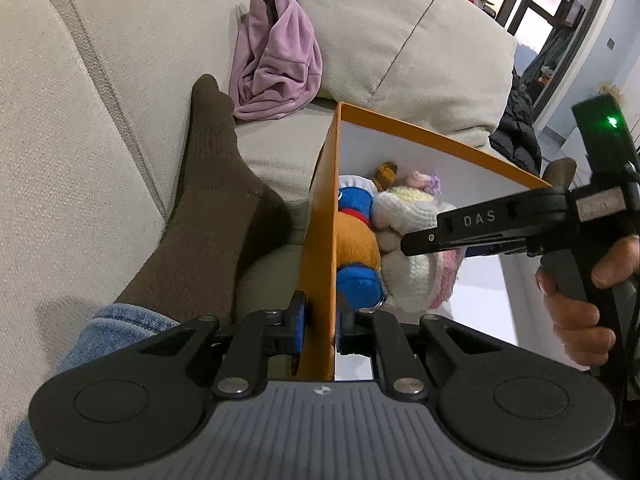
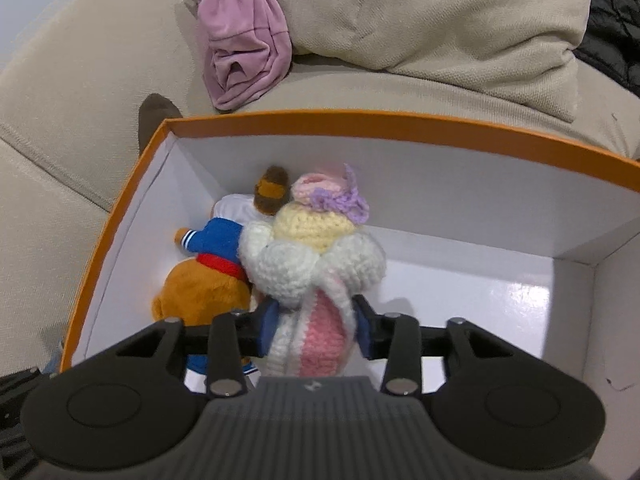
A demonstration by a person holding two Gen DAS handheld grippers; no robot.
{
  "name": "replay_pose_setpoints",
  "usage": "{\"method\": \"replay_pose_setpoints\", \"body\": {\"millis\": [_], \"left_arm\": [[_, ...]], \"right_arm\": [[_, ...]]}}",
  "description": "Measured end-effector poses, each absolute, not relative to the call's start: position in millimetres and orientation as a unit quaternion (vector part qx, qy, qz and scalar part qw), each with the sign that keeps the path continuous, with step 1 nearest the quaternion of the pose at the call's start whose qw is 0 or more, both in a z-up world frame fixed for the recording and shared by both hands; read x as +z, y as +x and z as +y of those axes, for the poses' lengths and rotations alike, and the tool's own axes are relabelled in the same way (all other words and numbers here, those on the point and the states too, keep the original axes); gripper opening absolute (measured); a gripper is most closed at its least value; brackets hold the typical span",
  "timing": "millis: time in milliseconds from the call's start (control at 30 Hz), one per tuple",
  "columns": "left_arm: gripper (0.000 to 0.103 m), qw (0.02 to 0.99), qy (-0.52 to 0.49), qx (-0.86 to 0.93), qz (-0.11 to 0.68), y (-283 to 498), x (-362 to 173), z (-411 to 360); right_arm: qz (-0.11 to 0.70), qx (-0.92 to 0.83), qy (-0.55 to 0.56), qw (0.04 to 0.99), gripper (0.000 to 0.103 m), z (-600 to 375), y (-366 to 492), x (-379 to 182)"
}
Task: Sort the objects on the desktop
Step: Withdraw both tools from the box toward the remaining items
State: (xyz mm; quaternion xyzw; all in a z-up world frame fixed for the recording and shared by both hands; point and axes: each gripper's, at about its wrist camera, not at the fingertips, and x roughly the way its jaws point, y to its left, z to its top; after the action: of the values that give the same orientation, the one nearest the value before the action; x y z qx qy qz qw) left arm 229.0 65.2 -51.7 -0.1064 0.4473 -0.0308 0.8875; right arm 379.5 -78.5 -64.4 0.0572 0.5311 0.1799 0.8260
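An orange box (image 1: 320, 240) with a white inside (image 2: 460, 216) stands on a beige sofa. My left gripper (image 1: 320, 330) is shut on the box's near side wall, one pad on each side. Inside lie an orange plush bear in blue clothes (image 2: 204, 276), which also shows in the left wrist view (image 1: 358, 240), and a white crocheted bunny (image 2: 316, 256). My right gripper (image 2: 316, 330) is shut on the bunny's pink-and-white ear and holds it inside the box. In the left wrist view the right gripper (image 1: 424, 240) reaches in from the right over the bunny (image 1: 408, 276).
A crumpled pink garment (image 1: 276, 56) lies on the sofa behind the box, also in the right wrist view (image 2: 240, 48). A leg in a brown sock (image 1: 208, 184) rests left of the box. A beige cushion (image 2: 440, 16) and a dark jacket (image 1: 516, 120) lie behind.
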Motion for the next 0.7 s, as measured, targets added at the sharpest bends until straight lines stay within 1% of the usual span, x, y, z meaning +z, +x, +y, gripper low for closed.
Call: {"method": "replay_pose_setpoints", "body": {"millis": [133,233,300,400,600,700], "left_arm": [[0.015,0.895,-0.111,-0.033,0.431,227,-47,68],[0.019,0.902,-0.112,-0.026,0.416,223,-39,72],[0.02,0.909,-0.105,-0.024,0.402,217,-29,73],[0.02,0.919,-0.085,-0.023,0.383,204,-11,68],[0.02,0.921,-0.055,-0.063,0.38,167,10,45],[0.022,0.916,-0.043,-0.095,0.387,148,12,30]], "right_arm": [[0.51,0.183,0.043,0.839,0.056,-82,368,-56],[0.489,0.185,0.046,0.851,0.056,-91,358,-47],[0.466,0.189,0.054,0.863,0.057,-101,345,-39],[0.425,0.2,0.063,0.881,0.061,-115,319,-27],[0.37,0.21,0.051,0.904,0.06,-144,256,-5],[0.358,0.204,0.046,0.91,0.055,-162,224,-1]]}}
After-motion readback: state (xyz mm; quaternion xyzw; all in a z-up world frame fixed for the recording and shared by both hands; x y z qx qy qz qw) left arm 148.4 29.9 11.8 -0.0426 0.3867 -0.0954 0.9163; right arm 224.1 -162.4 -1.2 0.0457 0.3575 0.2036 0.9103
